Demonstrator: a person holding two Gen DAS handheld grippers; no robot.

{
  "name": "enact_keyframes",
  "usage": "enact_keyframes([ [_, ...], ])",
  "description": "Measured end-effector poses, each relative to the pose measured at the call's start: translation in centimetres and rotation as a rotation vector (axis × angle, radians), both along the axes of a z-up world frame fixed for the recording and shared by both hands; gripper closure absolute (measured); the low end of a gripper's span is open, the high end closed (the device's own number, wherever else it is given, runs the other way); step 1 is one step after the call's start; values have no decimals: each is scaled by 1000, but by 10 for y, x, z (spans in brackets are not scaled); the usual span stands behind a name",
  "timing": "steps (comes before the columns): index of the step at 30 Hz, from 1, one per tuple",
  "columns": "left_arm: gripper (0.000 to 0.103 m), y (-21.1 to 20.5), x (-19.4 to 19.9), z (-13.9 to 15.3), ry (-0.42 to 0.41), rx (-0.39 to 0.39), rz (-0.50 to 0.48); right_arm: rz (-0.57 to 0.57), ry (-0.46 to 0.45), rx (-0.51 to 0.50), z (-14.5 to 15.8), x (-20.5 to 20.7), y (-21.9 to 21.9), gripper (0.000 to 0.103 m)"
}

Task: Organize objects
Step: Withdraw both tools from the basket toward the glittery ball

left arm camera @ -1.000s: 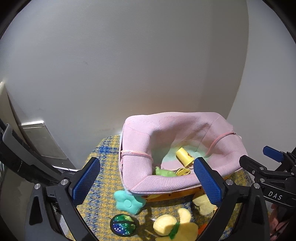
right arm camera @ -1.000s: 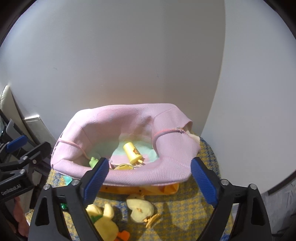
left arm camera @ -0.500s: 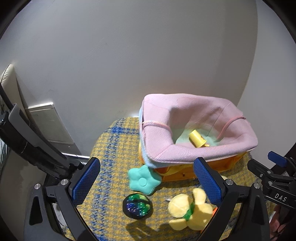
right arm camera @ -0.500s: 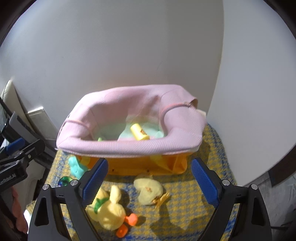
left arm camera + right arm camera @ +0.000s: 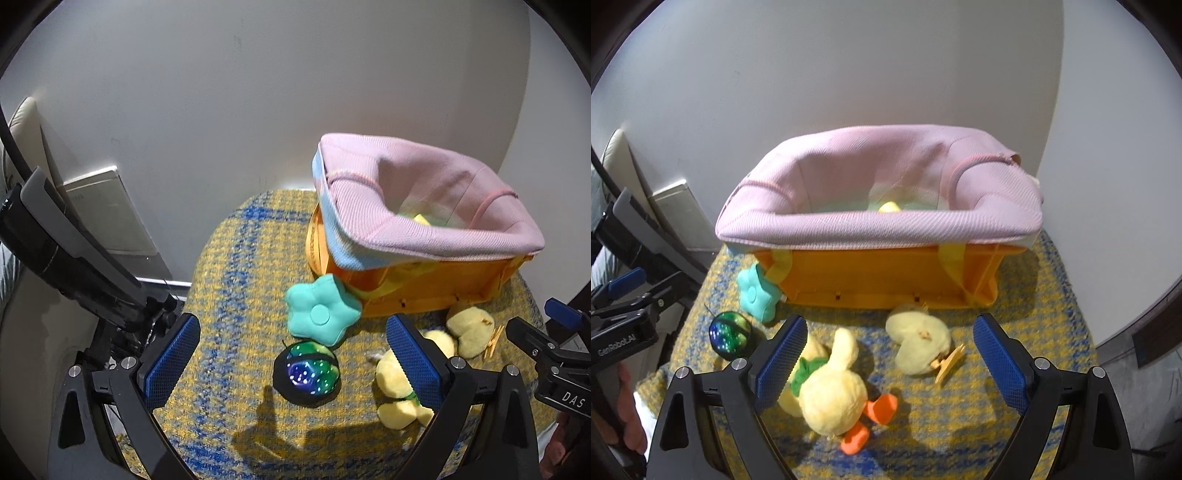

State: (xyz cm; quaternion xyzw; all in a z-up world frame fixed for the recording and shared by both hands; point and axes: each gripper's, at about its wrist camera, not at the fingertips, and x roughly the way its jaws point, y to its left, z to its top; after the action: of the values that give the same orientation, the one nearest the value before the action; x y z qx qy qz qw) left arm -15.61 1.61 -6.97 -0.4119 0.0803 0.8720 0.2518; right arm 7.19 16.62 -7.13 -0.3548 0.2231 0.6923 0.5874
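— Basket (image 5: 879, 273), orange with pink liner, against wall at counter's (image 5: 236, 266) far edge?
— Yes. Duck (image 5: 831, 391), chick (image 5: 919, 339), teal flower (image 5: 321, 314), glitter ball (image 5: 306, 373) loose in front.
— Jaws?
— Left gripper (image 5: 291, 362) and right gripper (image 5: 886, 358) both spread, holding nothing.

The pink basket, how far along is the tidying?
Partly done. The pink basket already holds a small yellow toy. Both grippers, left and right, are open, holding nothing. Outside on the rug: teal flower, glitter ball, duck, pale plush.
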Motion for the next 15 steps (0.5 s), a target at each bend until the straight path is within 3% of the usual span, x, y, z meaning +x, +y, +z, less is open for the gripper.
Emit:
enact_keyframes([
  [15,0,6,11,-55,-25,-85,-51,15,-23,-82,-50,-11,-11,11],
])
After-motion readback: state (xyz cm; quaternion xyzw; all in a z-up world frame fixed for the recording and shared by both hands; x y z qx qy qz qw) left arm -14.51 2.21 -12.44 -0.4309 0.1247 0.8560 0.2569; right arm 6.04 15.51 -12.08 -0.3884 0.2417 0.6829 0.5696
